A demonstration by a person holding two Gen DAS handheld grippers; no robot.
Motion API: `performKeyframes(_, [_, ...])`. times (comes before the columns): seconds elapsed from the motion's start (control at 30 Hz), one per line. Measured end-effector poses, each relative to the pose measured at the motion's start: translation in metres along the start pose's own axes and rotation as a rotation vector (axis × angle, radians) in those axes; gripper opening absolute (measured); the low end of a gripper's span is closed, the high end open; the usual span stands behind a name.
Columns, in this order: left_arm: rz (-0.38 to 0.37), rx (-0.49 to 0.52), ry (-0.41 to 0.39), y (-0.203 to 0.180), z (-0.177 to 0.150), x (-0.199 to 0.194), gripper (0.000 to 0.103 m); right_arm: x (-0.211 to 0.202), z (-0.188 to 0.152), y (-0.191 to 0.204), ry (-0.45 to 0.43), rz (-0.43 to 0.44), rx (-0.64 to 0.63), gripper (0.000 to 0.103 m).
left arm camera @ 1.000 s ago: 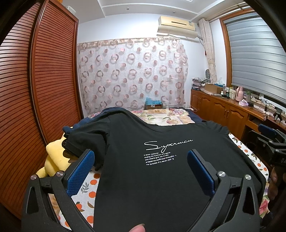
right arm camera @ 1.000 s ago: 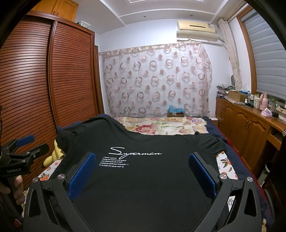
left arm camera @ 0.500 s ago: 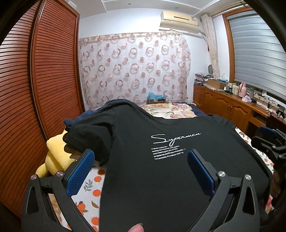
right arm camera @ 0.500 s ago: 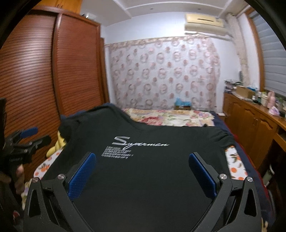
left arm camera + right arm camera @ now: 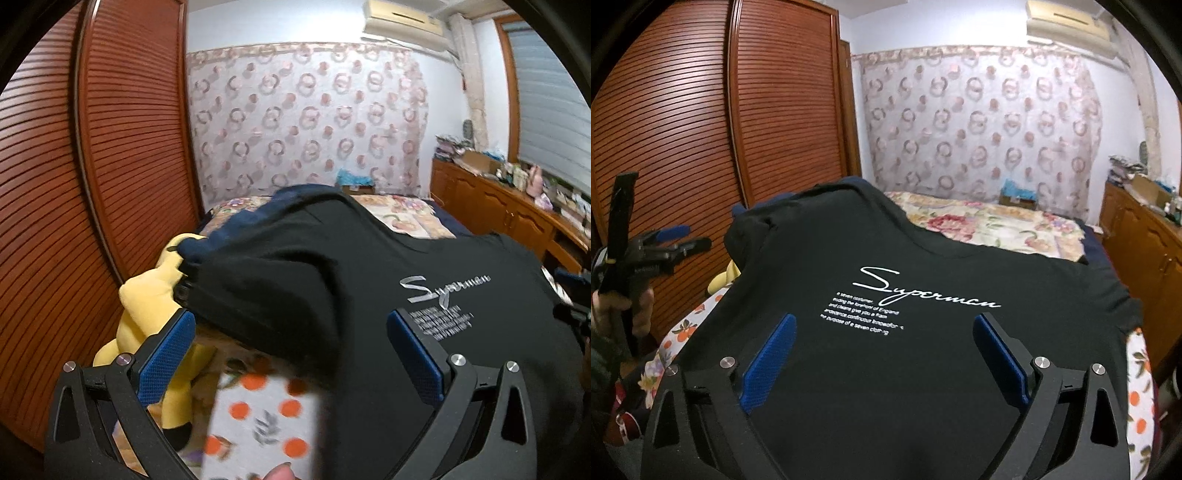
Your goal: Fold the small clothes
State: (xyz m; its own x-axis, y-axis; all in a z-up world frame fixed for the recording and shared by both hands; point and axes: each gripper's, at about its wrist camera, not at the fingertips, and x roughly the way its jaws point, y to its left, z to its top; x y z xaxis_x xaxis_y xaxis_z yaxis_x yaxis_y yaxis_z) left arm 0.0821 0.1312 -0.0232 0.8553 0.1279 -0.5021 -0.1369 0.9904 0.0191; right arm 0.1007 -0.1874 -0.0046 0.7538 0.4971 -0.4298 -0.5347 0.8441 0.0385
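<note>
A black T-shirt [image 5: 923, 258] with white "Superman" script lies spread face up on the bed; it also shows in the left wrist view [image 5: 369, 280]. Its left sleeve [image 5: 266, 295] lies toward a yellow plush toy [image 5: 147, 306]. My left gripper [image 5: 291, 350] is open and empty, hovering above the shirt's left sleeve and the sheet beside it. My right gripper [image 5: 884, 354] is open and empty above the shirt's lower middle. The left gripper also shows at the left edge of the right wrist view [image 5: 668, 243], held in a hand.
The bed has a fruit-print sheet [image 5: 258, 417] and a floral quilt [image 5: 982, 225] at the far end. A slatted wooden wardrobe [image 5: 74, 184] stands close on the left. A wooden sideboard [image 5: 517, 218] with clutter runs along the right. A dark blue garment [image 5: 240, 225] lies beyond the shirt's left shoulder.
Both grippers have swung to the left. The left gripper now points at the shirt's left sleeve and the plush toy. Both stay open; the shirt has not moved.
</note>
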Motion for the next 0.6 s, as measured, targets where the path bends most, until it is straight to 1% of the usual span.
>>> performKeyframes(0.1, [-0.011,-0.029,0.007,0.016,0.008,0.007,0.103,0.020,0.010,-0.010,0.035,0.013,-0.012,0.096])
performKeyframes(0.17, [-0.011,-0.048,0.025,0.028,0.013,0.017,0.099,0.032,0.017,-0.014,0.055,0.018,-0.017,0.097])
performKeyframes(0.23, [-0.019,-0.064,0.041,0.035,0.015,0.024,0.085,0.041,0.023,-0.019,0.075,0.030,-0.014,0.097])
performKeyframes(0.27, [-0.025,-0.071,0.052,0.038,0.017,0.028,0.081,0.046,0.027,-0.023,0.087,0.037,-0.010,0.097])
performKeyframes(0.33, [-0.023,-0.085,0.073,0.043,0.018,0.034,0.067,0.056,0.035,-0.025,0.104,0.043,-0.012,0.097])
performKeyframes(0.4, [-0.025,-0.107,0.097,0.050,0.016,0.043,0.063,0.068,0.042,-0.030,0.126,0.052,-0.013,0.097])
performKeyframes(0.47, [-0.031,-0.127,0.125,0.058,0.013,0.053,0.063,0.080,0.051,-0.036,0.150,0.062,-0.016,0.097])
performKeyframes(0.53, [-0.037,-0.148,0.154,0.065,0.009,0.062,0.056,0.092,0.060,-0.036,0.168,0.069,-0.022,0.097])
performKeyframes(0.6, [-0.054,-0.162,0.179,0.069,0.006,0.071,0.054,0.102,0.066,-0.041,0.188,0.078,-0.025,0.097])
